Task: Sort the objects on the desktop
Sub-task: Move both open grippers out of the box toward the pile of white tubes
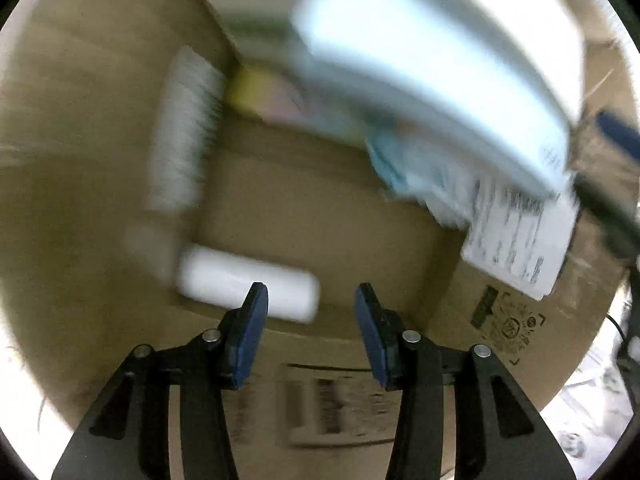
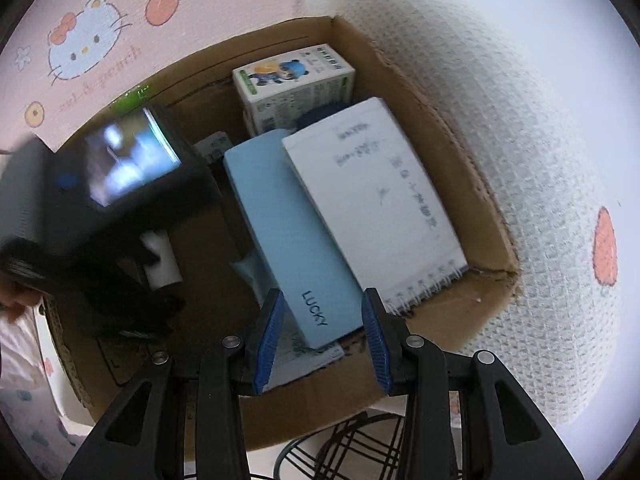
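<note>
Drop done: white cylinder (image 1: 248, 286) lying free on cardboard box (image 1: 320, 216) floor below left claw (image 1: 308, 300), jaws wide and empty; lift straight up clear of box wall, keep right claw (image 2: 324, 304), half open, empty, off blue LUCKY case (image 2: 292, 236).

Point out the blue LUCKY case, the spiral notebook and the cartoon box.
LUCKY case (image 2: 288, 216): right wrist view, top face.
Notebook (image 2: 372, 204): right wrist view, white cover.
Cartoon box (image 2: 292, 80): right wrist view, printed top.
</note>
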